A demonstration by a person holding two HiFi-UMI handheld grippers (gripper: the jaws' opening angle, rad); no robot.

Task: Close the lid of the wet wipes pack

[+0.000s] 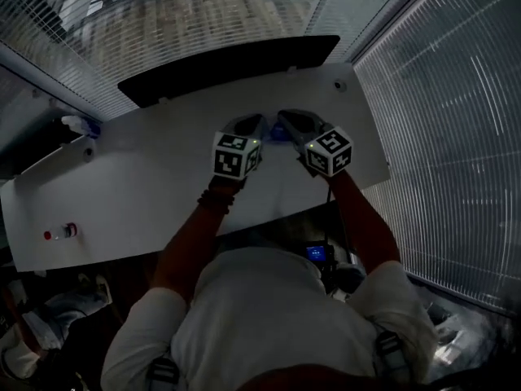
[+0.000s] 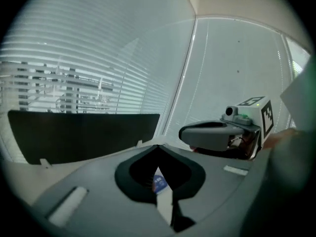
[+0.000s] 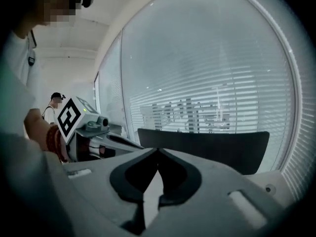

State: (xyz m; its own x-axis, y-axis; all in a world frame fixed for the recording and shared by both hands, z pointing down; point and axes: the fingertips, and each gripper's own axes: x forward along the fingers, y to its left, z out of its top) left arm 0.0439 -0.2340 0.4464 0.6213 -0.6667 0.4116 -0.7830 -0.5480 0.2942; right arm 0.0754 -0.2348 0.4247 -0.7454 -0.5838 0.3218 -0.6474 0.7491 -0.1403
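Left tongs (image 2: 158, 147) closed, tips at blue-labelled wipes pack (image 2: 159, 183) | right tongs (image 3: 158, 150) closed, empty

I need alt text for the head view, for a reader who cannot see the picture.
Seen from above, a person holds the left gripper and right gripper, tips close together, at a small blue object on a white table. A dark panel stands along the far edge.

Left tool (image 2: 158, 146) and right tool (image 3: 158, 150) held forward, tips converging, each with jaws together
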